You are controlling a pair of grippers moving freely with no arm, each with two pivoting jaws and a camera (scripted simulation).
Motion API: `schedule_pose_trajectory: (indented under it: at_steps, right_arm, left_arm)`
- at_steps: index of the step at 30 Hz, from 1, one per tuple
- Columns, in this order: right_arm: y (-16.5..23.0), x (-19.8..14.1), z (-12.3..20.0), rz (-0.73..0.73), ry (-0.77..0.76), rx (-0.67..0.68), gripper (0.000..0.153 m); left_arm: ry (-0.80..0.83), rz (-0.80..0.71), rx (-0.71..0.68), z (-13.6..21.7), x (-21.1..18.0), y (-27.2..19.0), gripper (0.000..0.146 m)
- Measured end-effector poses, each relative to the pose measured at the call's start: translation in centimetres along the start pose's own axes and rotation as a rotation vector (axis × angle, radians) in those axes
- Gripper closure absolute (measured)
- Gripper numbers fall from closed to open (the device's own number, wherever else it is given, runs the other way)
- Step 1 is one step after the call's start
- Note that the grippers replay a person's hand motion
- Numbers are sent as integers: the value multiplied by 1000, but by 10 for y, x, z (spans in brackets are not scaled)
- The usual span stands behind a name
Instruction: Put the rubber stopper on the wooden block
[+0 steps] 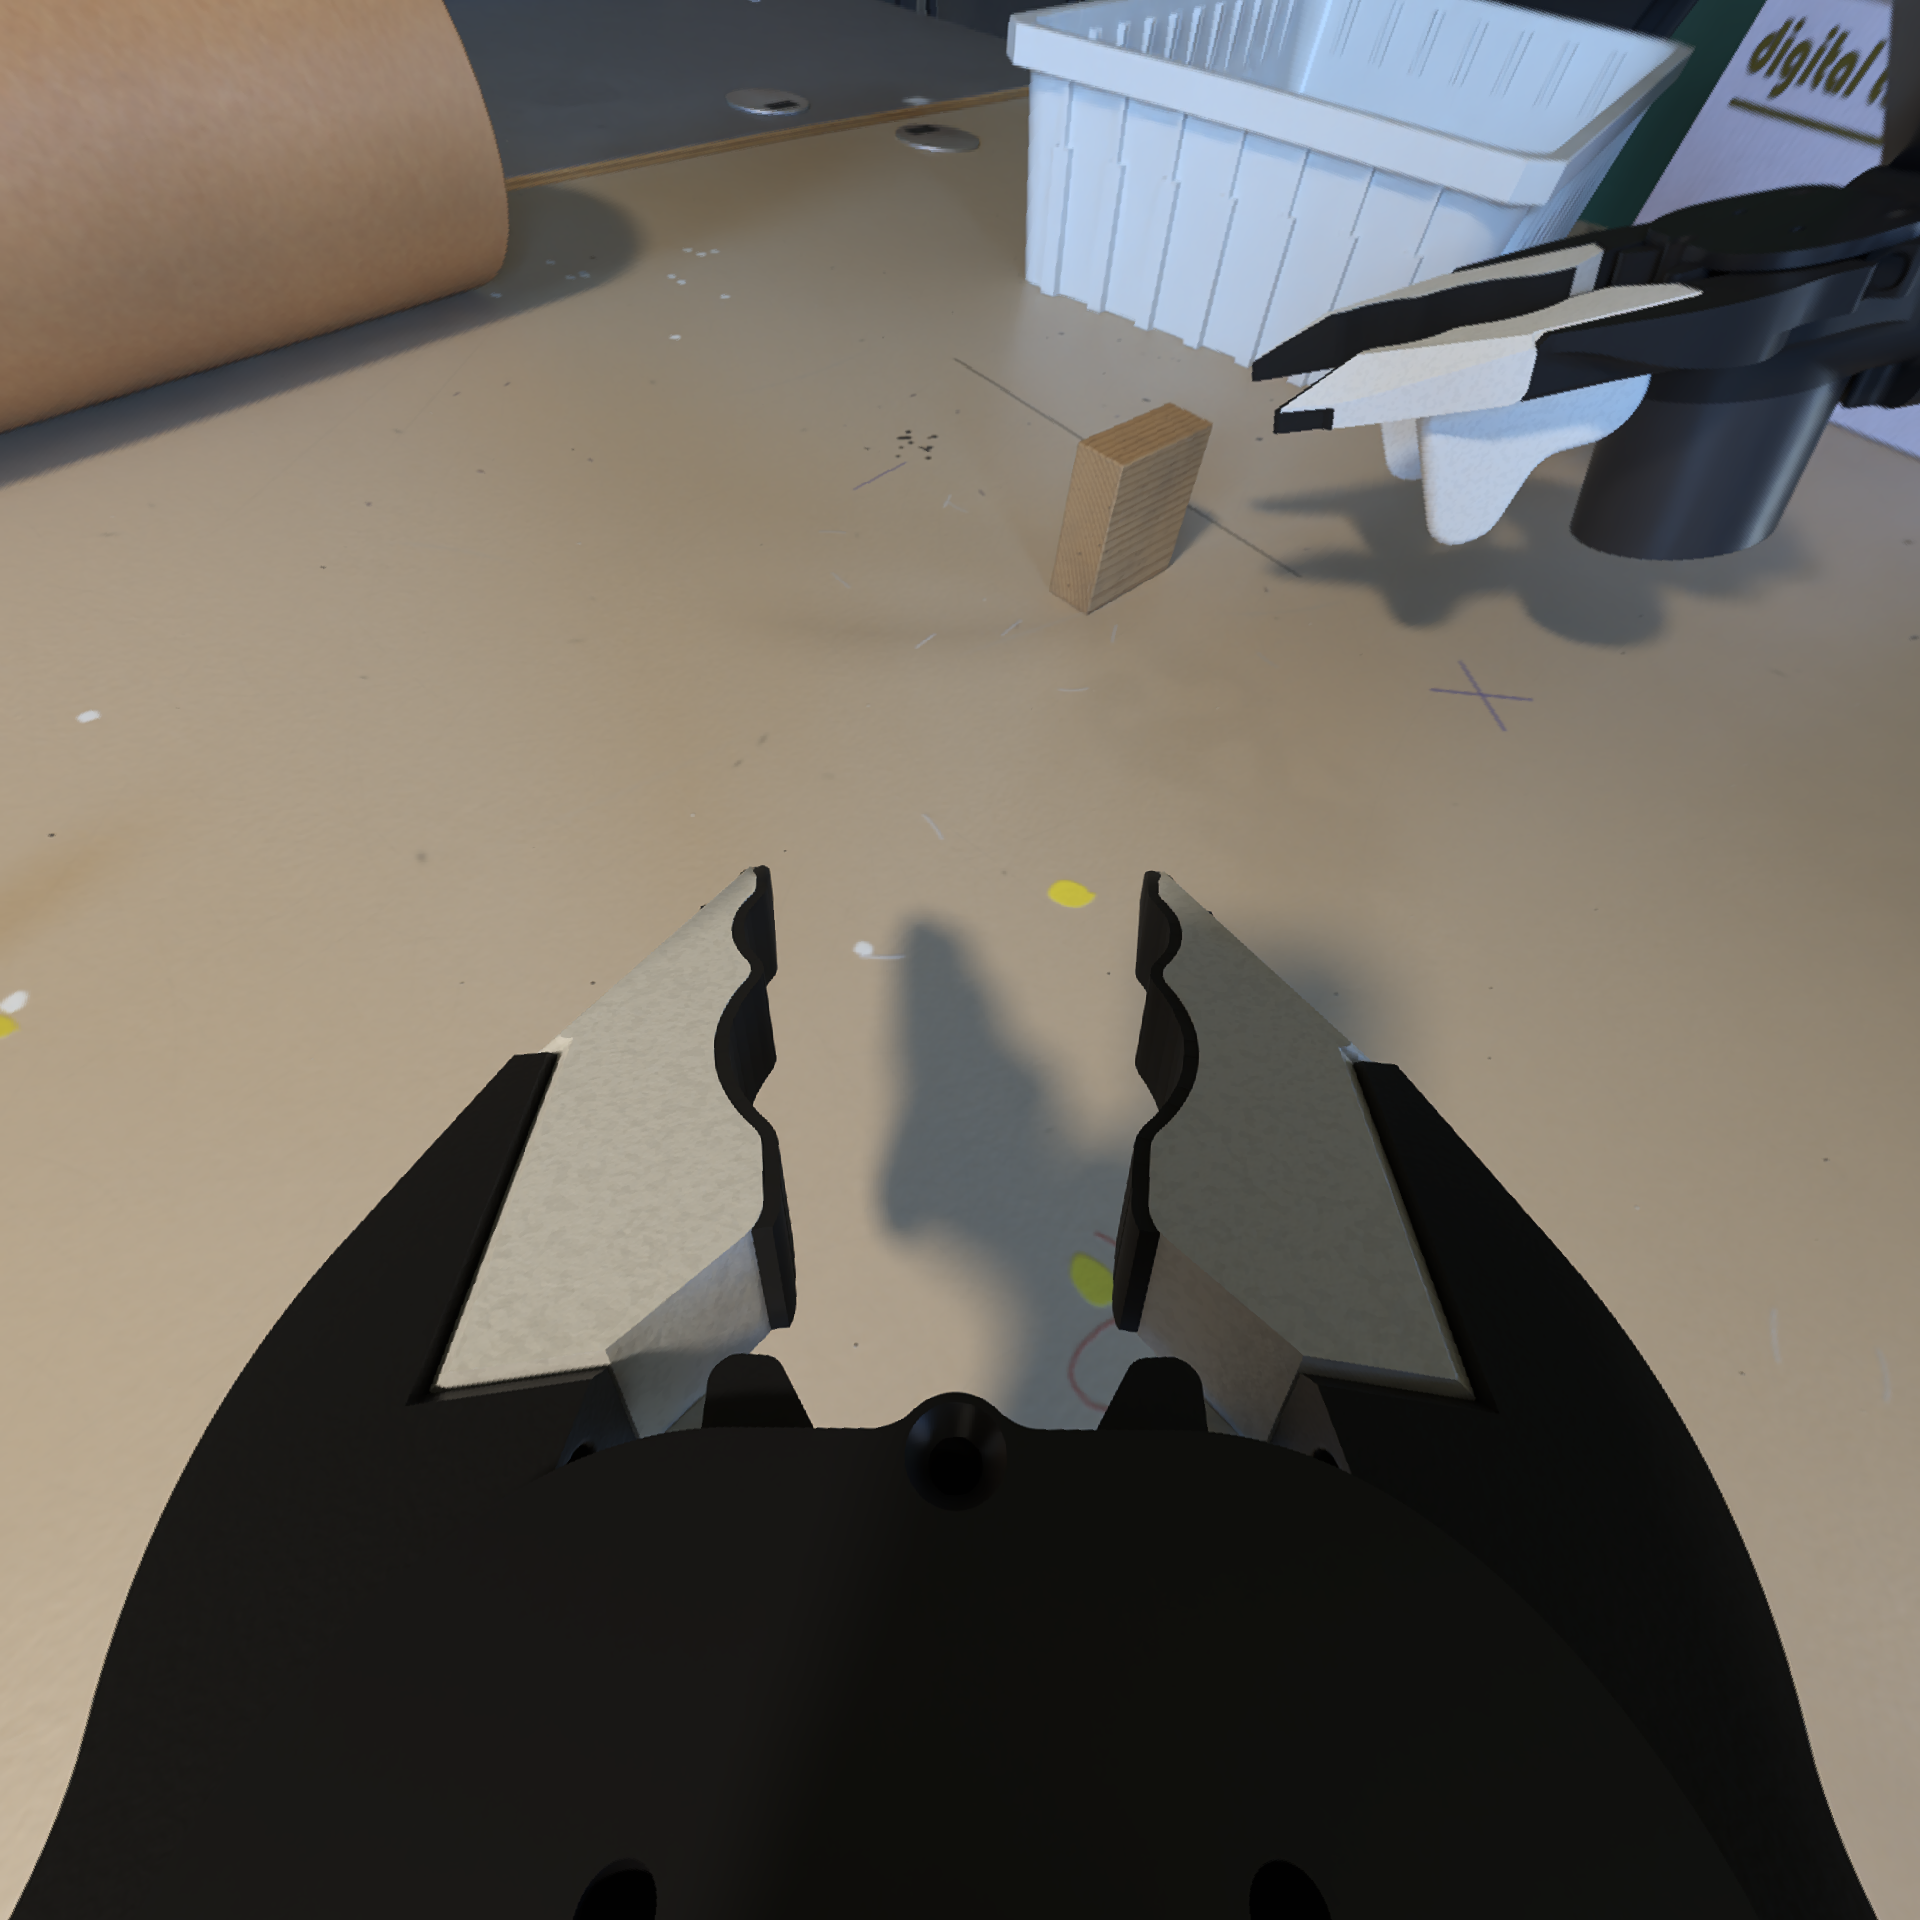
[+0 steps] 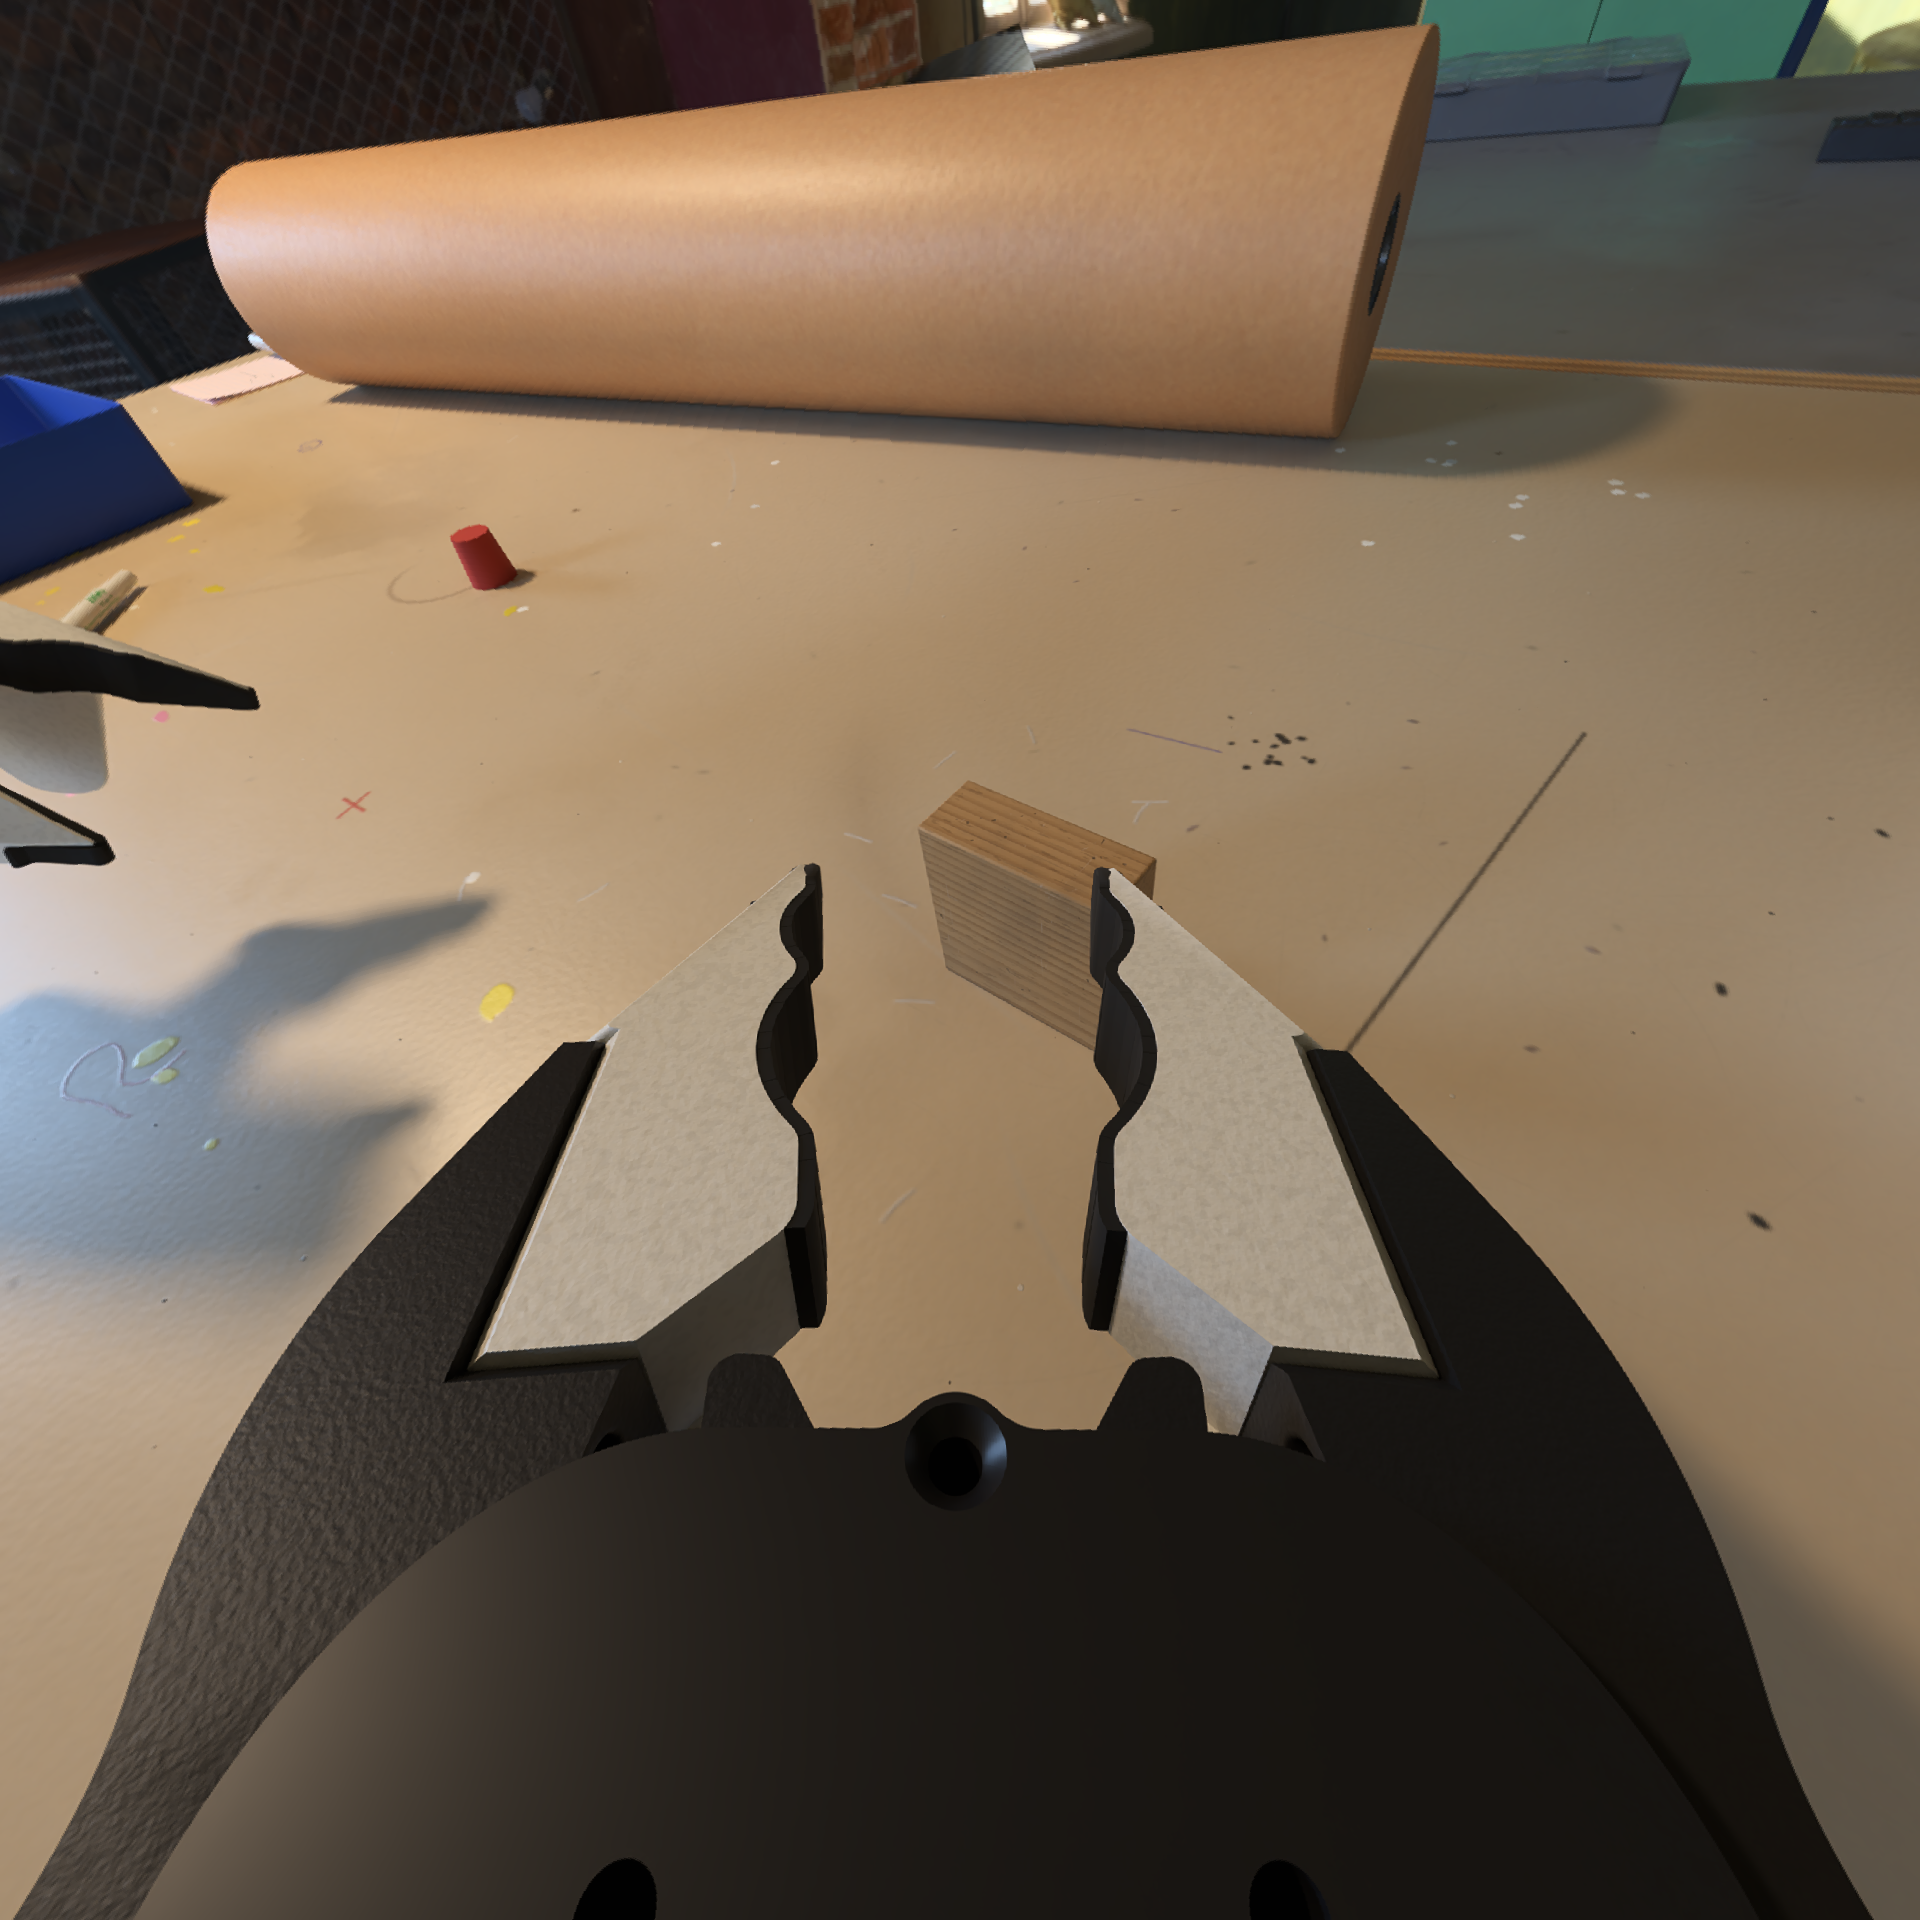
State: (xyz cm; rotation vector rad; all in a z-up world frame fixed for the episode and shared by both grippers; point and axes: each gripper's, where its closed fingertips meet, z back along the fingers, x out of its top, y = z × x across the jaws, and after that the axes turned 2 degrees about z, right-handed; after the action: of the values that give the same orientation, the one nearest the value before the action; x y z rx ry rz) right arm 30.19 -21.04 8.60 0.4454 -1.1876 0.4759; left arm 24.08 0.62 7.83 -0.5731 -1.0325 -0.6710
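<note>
The wooden block stands on edge on the tan table, ahead and right of my left gripper, which is open and empty. In the right wrist view the block sits just beyond my right gripper, partly behind its right finger; this gripper is open and empty. The red rubber stopper stands on the table far ahead to the left in the right wrist view; it does not show in the left wrist view. The right gripper shows in the left wrist view, hovering right of the block. The left gripper's fingers show at the right wrist view's left edge.
A big brown paper roll lies across the table's far side and also shows in the left wrist view. A white ribbed bin stands behind the block. A blue box and a small wooden stick lie far left.
</note>
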Motion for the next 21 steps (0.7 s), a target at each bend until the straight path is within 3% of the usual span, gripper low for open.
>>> schedule_pose_trajectory:
  at_steps: [8, 11, 15, 21]
  right_arm:
    - [9, -1, -1, -10, -34, 95, 108]
    - [12, 2, 2, -38, -59, 141, 96]
    - [0, 12, -3, -131, -85, 98, 80]
    - [2, 5, -20, -123, -45, 78, 74]
  left_arm:
    - [-1, -20, 29, 0, 0, 5, 75]
    - [4, -9, 25, 0, -1, 6, 75]
    - [10, -11, 21, -1, -2, 5, 75]
    - [14, -18, 14, -2, -2, 2, 75]
